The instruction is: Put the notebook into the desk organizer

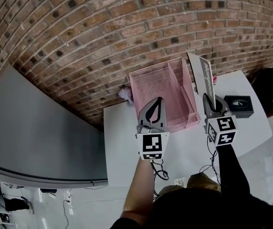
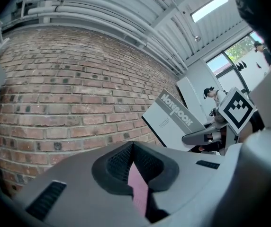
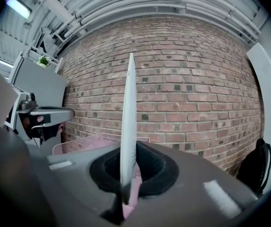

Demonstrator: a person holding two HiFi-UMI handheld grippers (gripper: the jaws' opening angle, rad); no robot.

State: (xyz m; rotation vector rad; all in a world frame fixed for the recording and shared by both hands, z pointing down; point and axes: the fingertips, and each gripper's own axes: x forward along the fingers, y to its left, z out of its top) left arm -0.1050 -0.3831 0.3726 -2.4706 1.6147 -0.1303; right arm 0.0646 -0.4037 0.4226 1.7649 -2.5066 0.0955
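Notebook (image 2: 176, 119) reads "NOTEBOOK"; smaller print beneath is illegible.

An industrial-style workspace, lab or office, is being shown. A bare brick wall (image 1: 103, 27) is seen at twelve o'clock, and exposed pipes (image 2: 78, 13) are run along the ceiling above it. A grey partition (image 1: 36, 128) is set at nine o'clock, a white table (image 1: 127, 147) at centre. Loose cables (image 1: 161, 171) are spotted at six o'clock. A tall window (image 2: 230, 56) is caught at two o'clock in the left gripper view.
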